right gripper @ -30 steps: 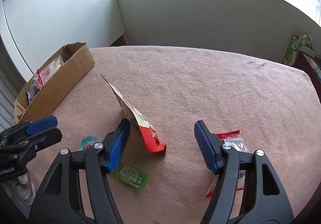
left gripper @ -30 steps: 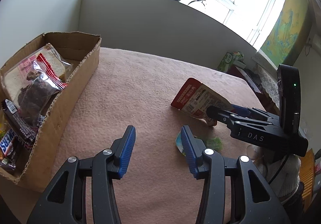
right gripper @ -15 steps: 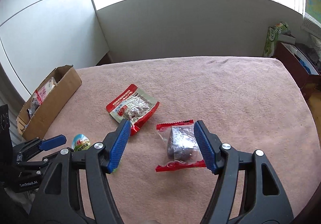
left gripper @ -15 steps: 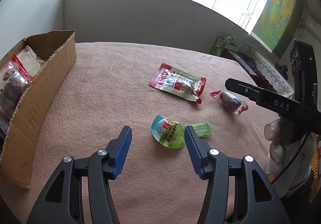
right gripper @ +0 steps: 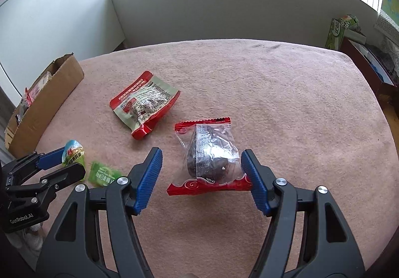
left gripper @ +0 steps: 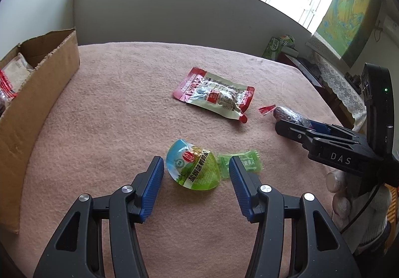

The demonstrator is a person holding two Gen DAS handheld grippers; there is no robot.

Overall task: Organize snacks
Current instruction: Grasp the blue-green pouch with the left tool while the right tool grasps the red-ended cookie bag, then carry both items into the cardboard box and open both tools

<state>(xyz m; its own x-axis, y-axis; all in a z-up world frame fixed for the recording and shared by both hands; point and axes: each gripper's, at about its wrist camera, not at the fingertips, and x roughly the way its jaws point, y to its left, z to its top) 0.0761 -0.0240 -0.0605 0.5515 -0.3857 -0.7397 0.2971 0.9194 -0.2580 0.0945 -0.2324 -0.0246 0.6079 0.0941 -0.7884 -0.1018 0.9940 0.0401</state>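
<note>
The left gripper [left gripper: 197, 175] and the right gripper [right gripper: 202, 173] are built alike: black plastic frames with triangular cut-outs, silver round screws at the joints, and ribbed blue pads [right gripper: 147, 178] lining the fingers. White lettering reads "DAS" on the side of the right one and "GenRobot.AI" on the left one. A white knit glove [left gripper: 349, 200] covers the right hand, beside a thin black cable and a small green light.

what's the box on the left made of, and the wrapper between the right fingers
Box: plain brown corrugated cardboard, it seems; matte, with ragged torn flap edges.
Wrapper: thin clear plastic film, glossy and crinkled with glare, red printed crimped ends; the dark snack shows through.
</note>
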